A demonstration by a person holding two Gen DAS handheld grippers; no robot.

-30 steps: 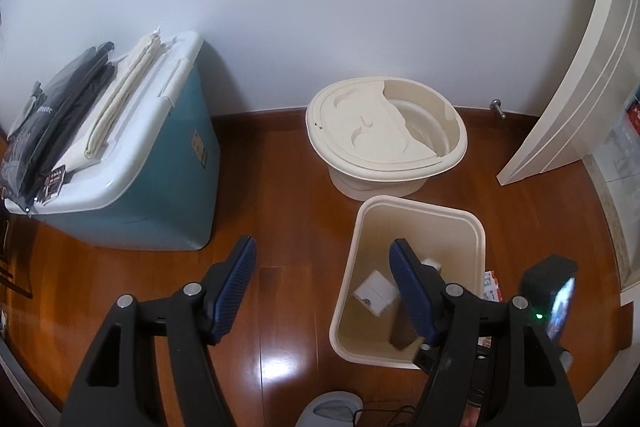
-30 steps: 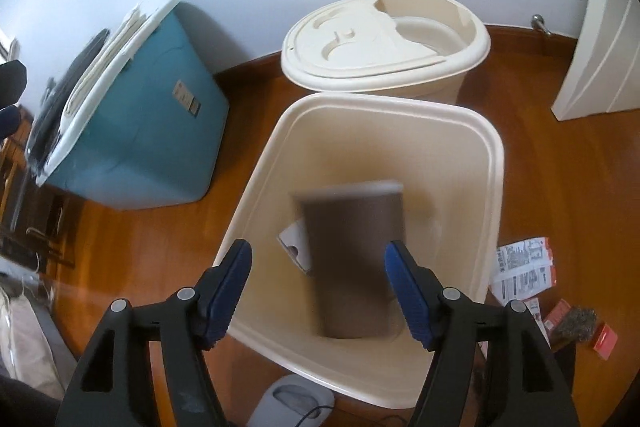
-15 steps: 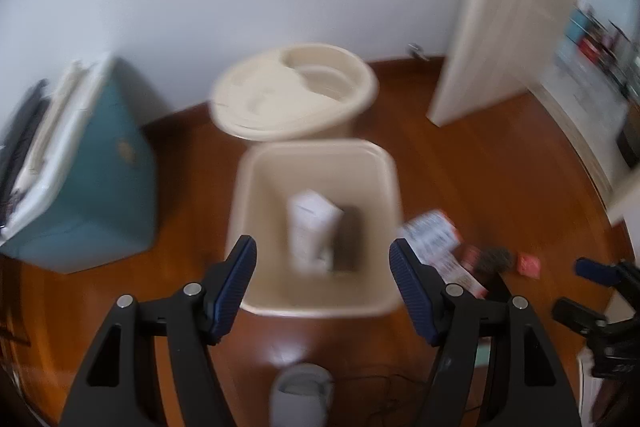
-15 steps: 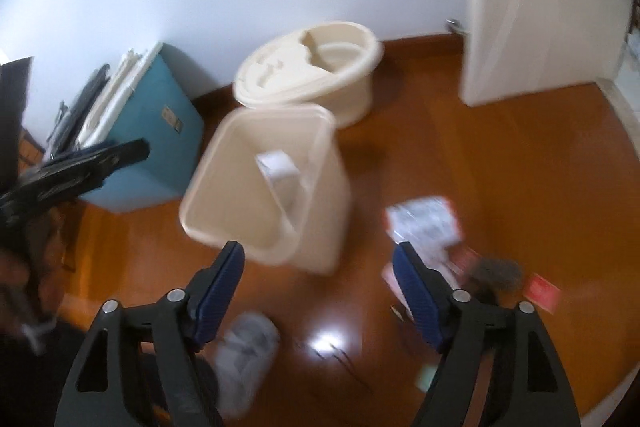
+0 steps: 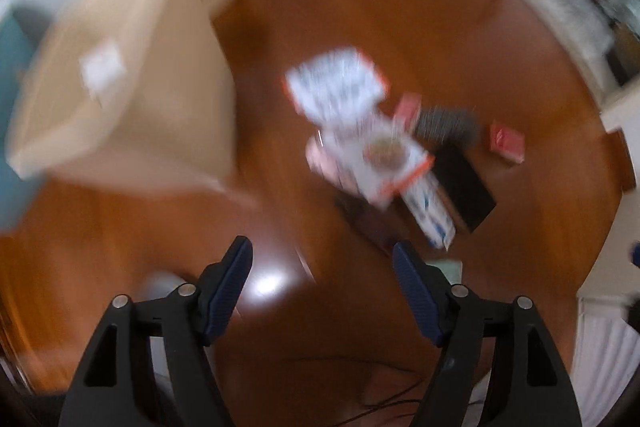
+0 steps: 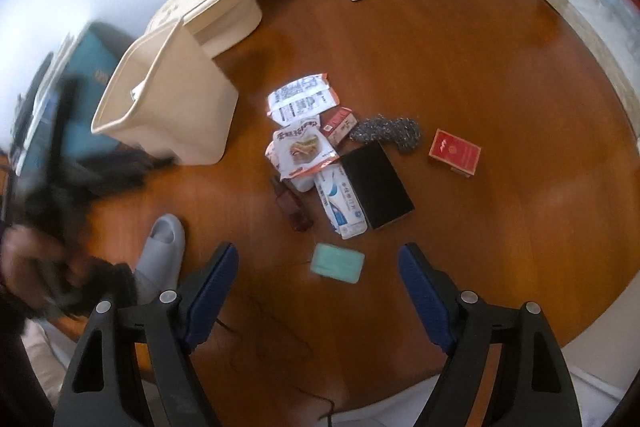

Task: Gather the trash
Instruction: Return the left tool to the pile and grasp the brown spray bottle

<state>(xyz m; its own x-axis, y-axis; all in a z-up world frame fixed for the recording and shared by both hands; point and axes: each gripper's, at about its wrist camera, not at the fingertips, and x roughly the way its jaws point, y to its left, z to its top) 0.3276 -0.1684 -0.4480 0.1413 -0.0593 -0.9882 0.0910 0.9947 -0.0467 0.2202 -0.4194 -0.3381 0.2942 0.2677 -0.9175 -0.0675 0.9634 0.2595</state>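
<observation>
In the blurred left wrist view, the left gripper [image 5: 322, 261] has just widened its empty jaws above the trash pile [image 5: 372, 147] beside the bin [image 5: 132, 75], while the right wrist view shows the right gripper [image 6: 318, 269], jaws wide and empty, over the same trash pile [image 6: 320, 155] on the floor [image 6: 500, 87].

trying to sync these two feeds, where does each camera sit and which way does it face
Left wrist: on the left gripper, facing down at blurred floor litter; its open jaws show.
Right wrist: on the right gripper, tilted down at the litter; its open jaws, a blurred hand and a grey slipper show.
Shared: beige bin, snack packet, red box.
</observation>
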